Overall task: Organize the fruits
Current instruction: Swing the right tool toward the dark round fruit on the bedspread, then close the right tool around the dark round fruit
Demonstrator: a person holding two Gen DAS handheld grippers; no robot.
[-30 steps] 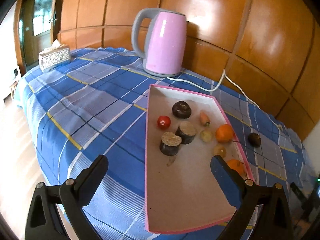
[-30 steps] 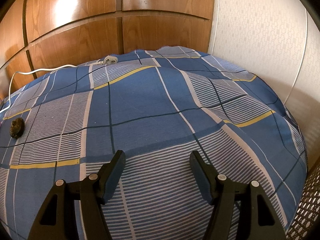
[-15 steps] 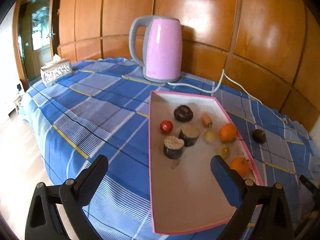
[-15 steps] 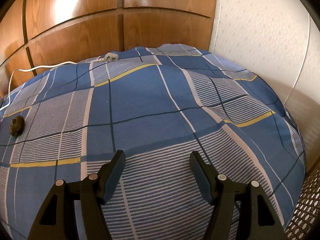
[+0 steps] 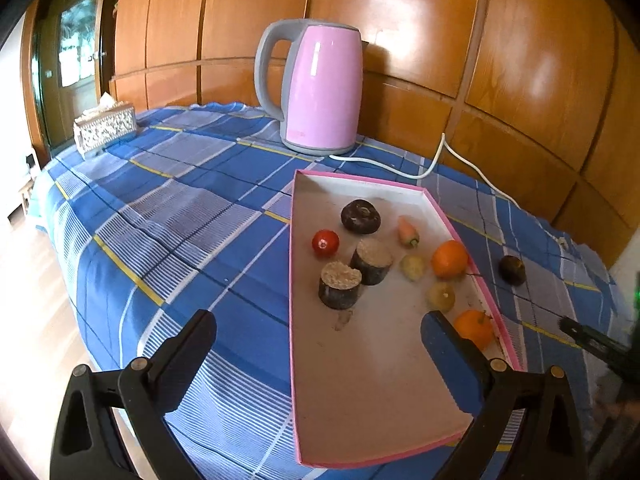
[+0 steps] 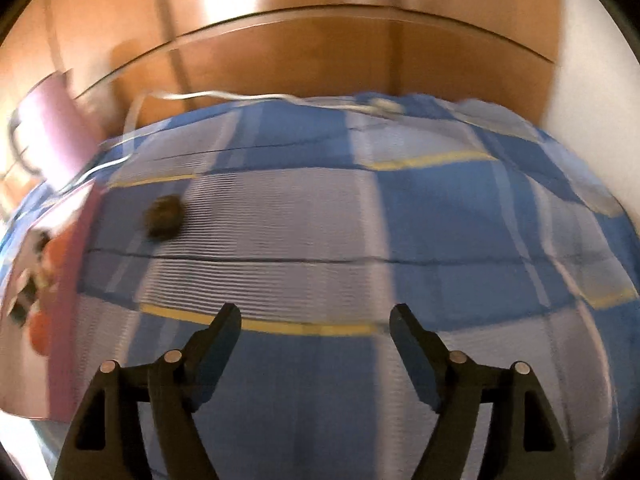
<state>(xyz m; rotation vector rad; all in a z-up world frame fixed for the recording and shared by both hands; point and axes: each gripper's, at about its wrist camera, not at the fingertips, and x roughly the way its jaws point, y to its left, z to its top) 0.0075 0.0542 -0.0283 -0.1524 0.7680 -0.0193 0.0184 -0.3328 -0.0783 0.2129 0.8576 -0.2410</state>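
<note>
On the blue plaid counter (image 5: 192, 216), most fruits sit gathered in the pink tray (image 5: 436, 208); one dark fruit (image 5: 512, 269) lies just outside it. Both the left gripper (image 5: 316, 344) and right gripper (image 6: 316, 330) hang spread apart, empty, the right probably positioned to fetch that stray.

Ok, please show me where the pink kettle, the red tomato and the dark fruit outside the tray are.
pink kettle (image 5: 324, 92), left wrist view, middle of its body.
red tomato (image 5: 325, 243), left wrist view, its centre.
dark fruit (image 5: 512, 269), left wrist view, its centre, on the cloth.
</note>
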